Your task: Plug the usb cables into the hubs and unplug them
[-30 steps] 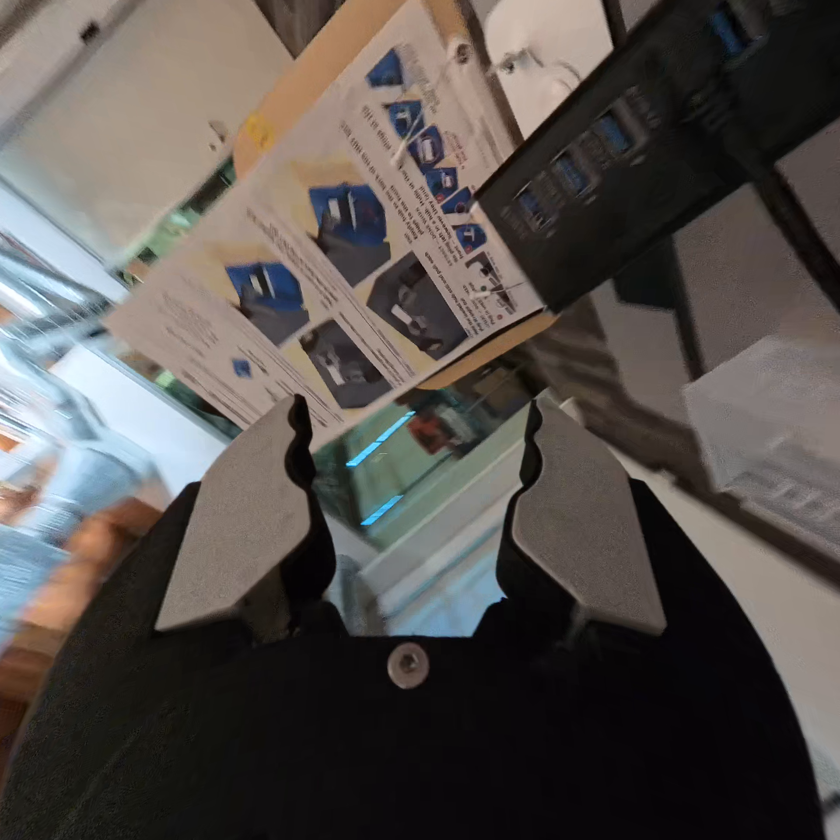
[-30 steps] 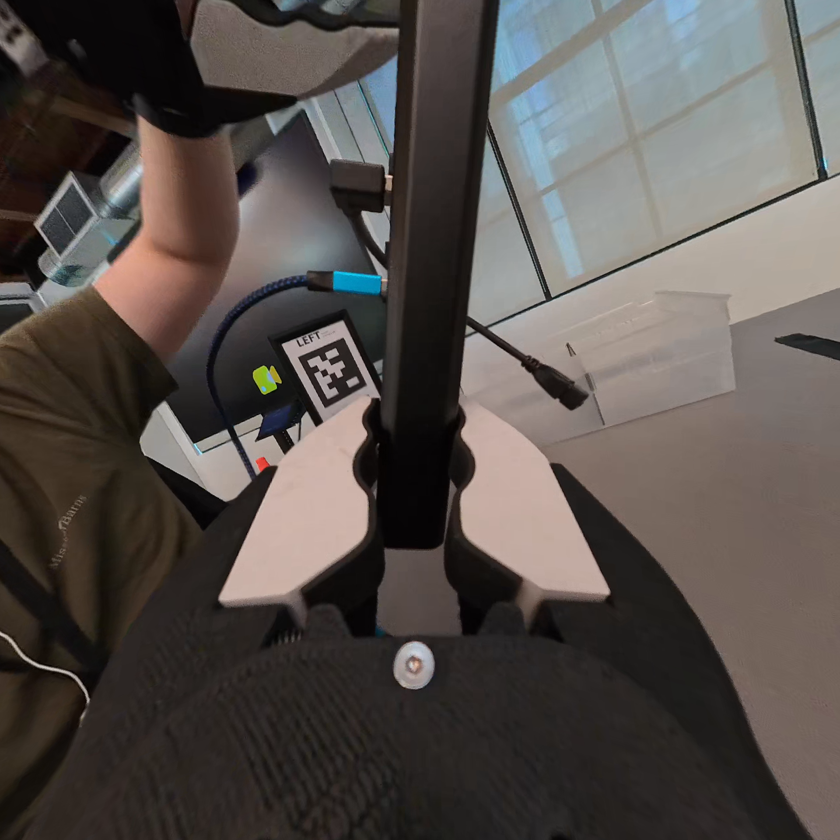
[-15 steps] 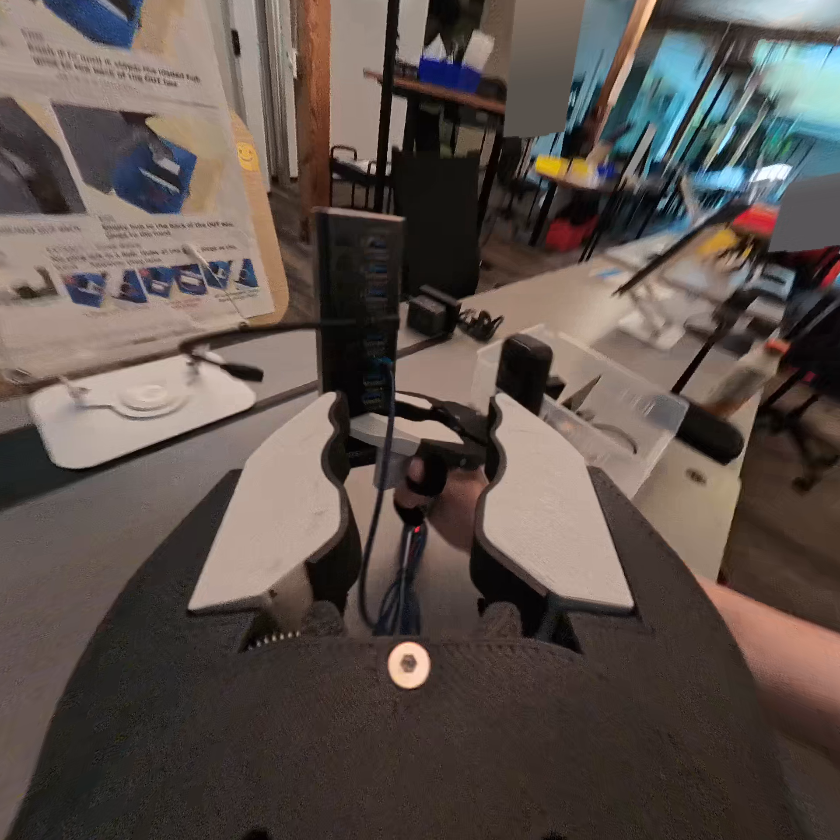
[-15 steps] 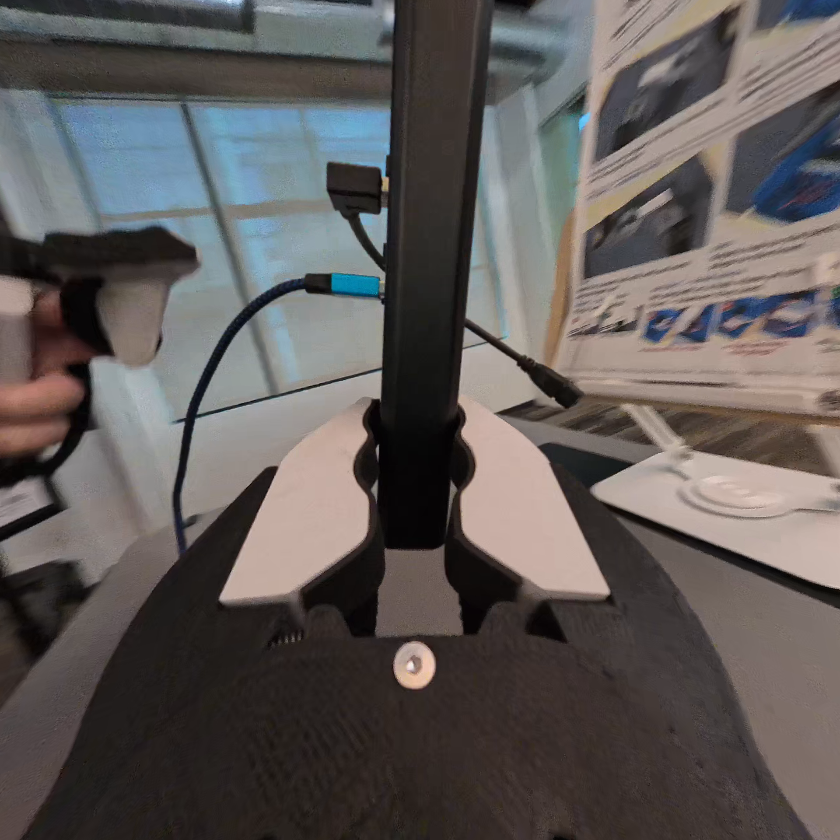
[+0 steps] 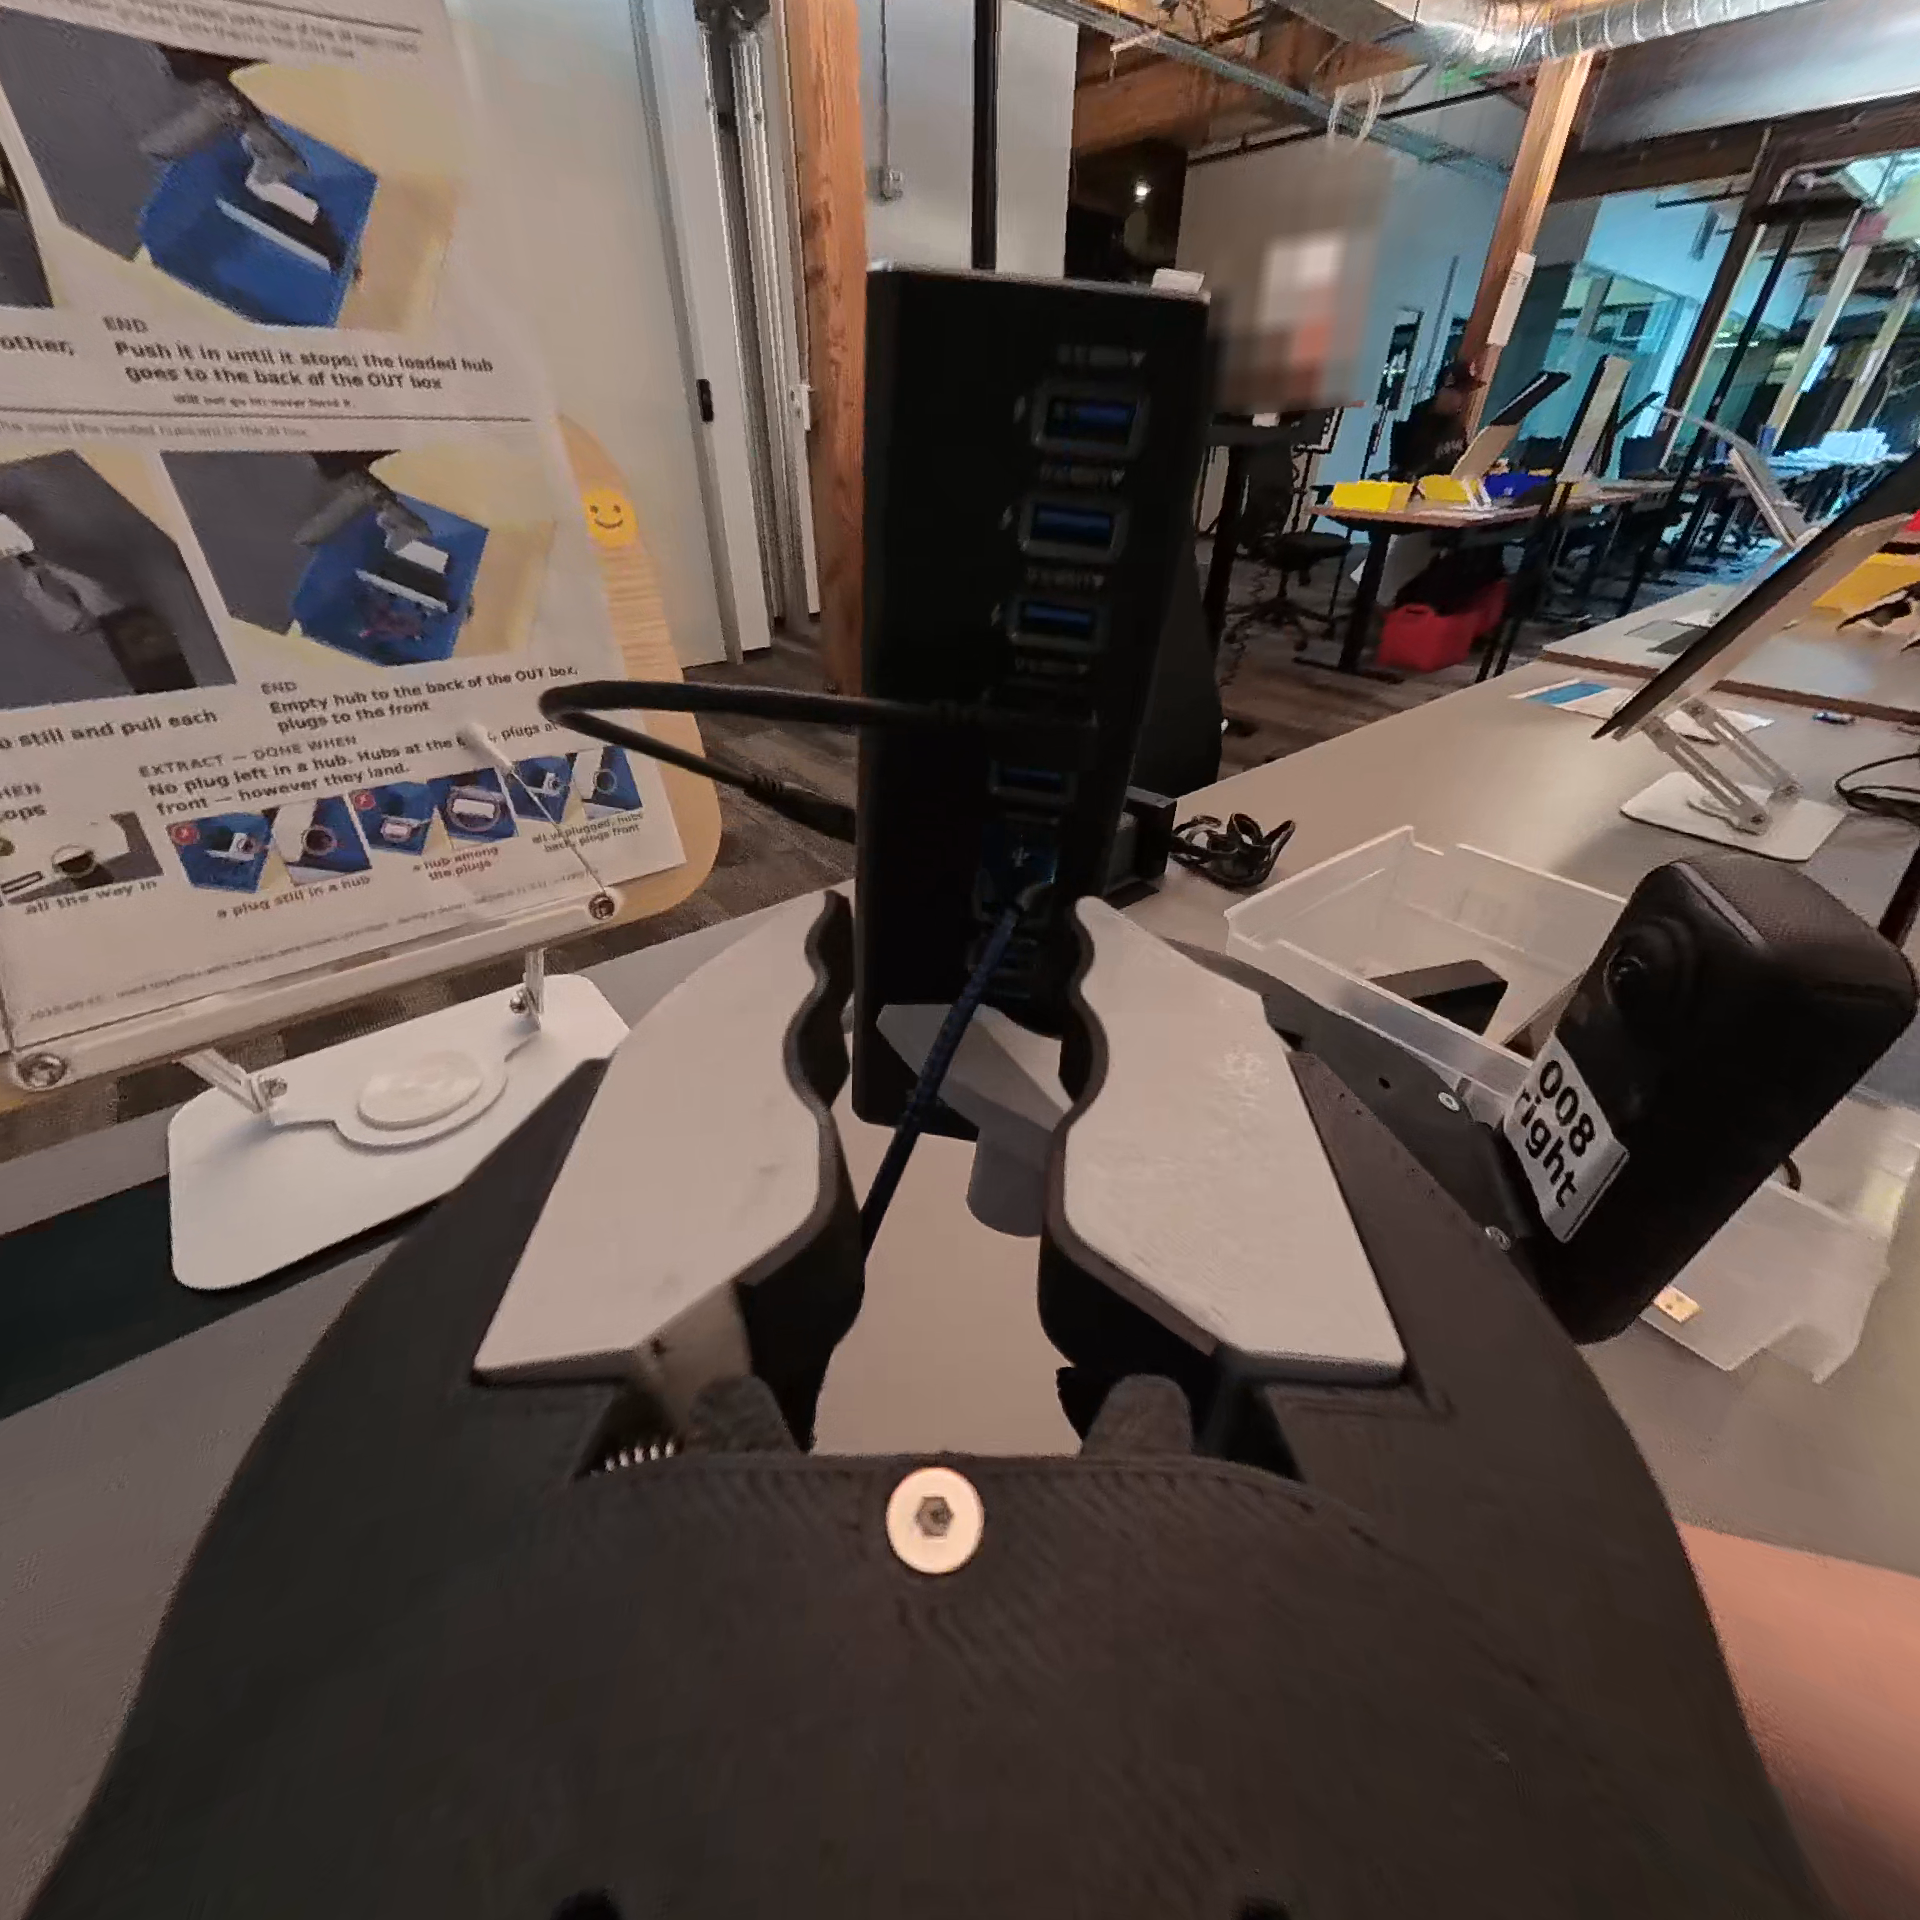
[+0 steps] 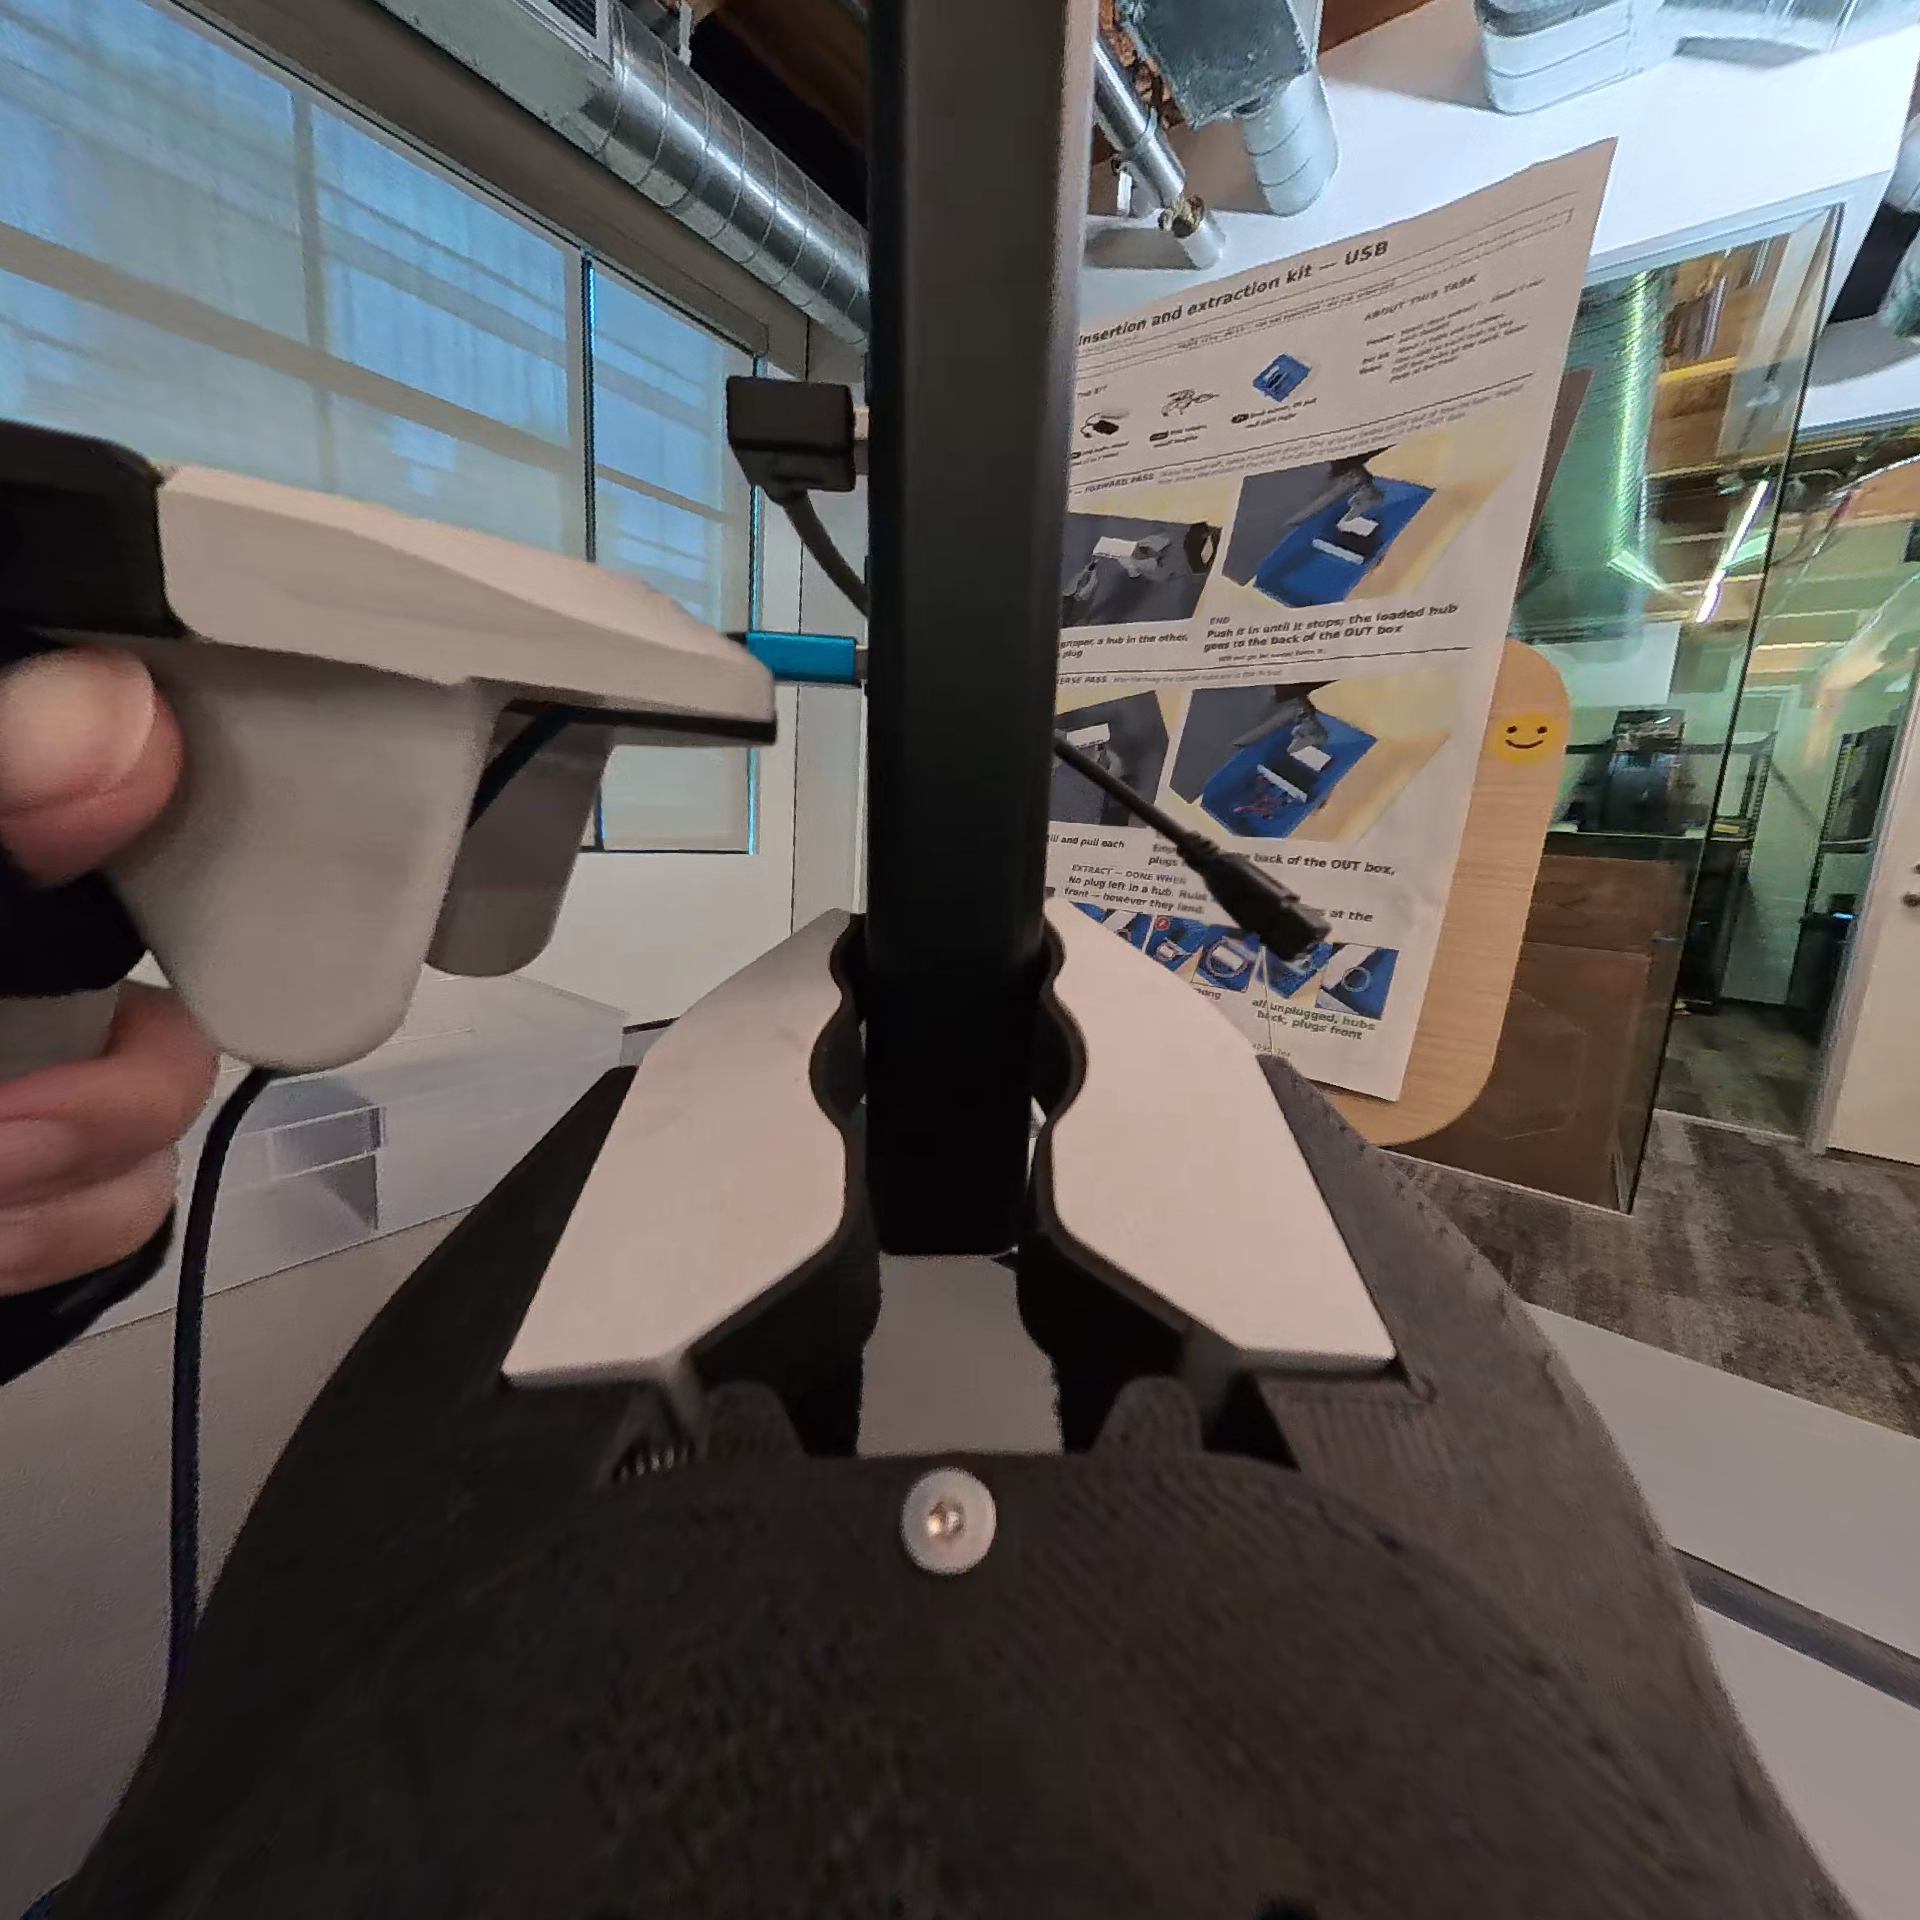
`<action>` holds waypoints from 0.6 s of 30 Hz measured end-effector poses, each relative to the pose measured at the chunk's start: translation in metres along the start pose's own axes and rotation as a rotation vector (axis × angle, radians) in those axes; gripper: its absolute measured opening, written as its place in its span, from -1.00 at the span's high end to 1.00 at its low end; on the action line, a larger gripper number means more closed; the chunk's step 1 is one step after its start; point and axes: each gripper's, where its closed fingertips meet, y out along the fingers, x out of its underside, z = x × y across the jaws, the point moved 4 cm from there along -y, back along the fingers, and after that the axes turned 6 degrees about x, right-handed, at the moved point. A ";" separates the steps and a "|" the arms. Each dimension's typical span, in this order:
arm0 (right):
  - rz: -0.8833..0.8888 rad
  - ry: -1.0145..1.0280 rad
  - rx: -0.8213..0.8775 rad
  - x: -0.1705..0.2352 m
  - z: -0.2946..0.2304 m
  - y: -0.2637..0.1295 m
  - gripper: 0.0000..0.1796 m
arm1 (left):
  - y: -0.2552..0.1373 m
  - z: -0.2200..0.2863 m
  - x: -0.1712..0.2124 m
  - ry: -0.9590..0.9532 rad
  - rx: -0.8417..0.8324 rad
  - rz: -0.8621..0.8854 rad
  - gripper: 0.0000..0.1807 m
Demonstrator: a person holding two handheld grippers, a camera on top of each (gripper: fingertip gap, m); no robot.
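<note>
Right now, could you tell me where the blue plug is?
In the right wrist view the blue plug sits in the left face of the upright hub, below the black plug, with the left claw reaching its outer end.

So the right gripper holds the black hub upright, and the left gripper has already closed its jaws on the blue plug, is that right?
Not quite. In the left wrist view the left gripper is open, its jaws either side of the blue plug, not closed on it. The right gripper does hold the black hub upright.
</note>
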 end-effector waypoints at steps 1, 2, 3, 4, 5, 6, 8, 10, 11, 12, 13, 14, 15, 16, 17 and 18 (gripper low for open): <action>0.000 0.007 -0.001 0.000 0.000 0.000 0.69 | 0.002 0.001 0.000 0.005 0.001 0.000 0.59; 0.001 0.011 -0.001 0.000 0.000 0.000 0.69 | 0.004 0.002 0.000 0.006 0.007 0.001 0.61; 0.003 0.013 -0.004 -0.001 0.000 -0.001 0.69 | 0.006 0.002 0.000 0.004 0.011 0.000 0.63; 0.004 0.012 -0.008 -0.001 -0.001 -0.001 0.69 | 0.007 0.002 0.001 0.003 0.014 0.003 0.64; 0.003 0.011 -0.010 -0.001 -0.001 0.000 0.69 | 0.008 0.003 0.001 0.004 0.017 0.011 0.68; 0.001 0.014 -0.013 -0.001 -0.001 0.000 0.69 | 0.008 0.003 0.001 0.006 0.015 0.023 0.70; -0.011 0.030 -0.021 -0.001 -0.002 0.000 0.69 | 0.006 0.005 -0.001 0.021 0.004 0.052 0.74; -0.017 0.036 -0.020 0.000 -0.001 0.000 0.69 | 0.004 0.006 -0.003 0.042 -0.015 0.074 0.74; -0.023 0.039 -0.022 0.001 -0.001 0.001 0.69 | 0.003 0.006 -0.004 0.051 -0.022 0.075 0.74; -0.027 0.040 -0.021 0.002 -0.001 0.001 0.69 | 0.004 0.006 -0.003 0.053 -0.023 0.064 0.74; -0.028 0.040 -0.022 0.002 -0.001 0.001 0.69 | 0.006 0.006 -0.002 0.049 -0.019 0.048 0.73; -0.026 0.041 -0.026 0.002 -0.001 0.001 0.70 | 0.008 0.005 -0.001 0.041 -0.012 0.035 0.73; -0.024 0.041 -0.033 0.002 -0.002 0.001 0.70 | 0.009 0.006 -0.001 0.029 -0.001 0.029 0.72; -0.025 0.035 -0.037 0.002 -0.003 0.001 0.69 | 0.009 0.006 -0.002 0.017 0.008 0.036 0.72; -0.028 0.024 -0.036 0.003 -0.003 0.001 0.69 | 0.009 0.006 -0.003 0.011 0.015 0.050 0.75; -0.029 0.016 -0.038 0.003 -0.004 0.001 0.70 | 0.008 0.007 -0.004 0.014 0.020 0.055 0.83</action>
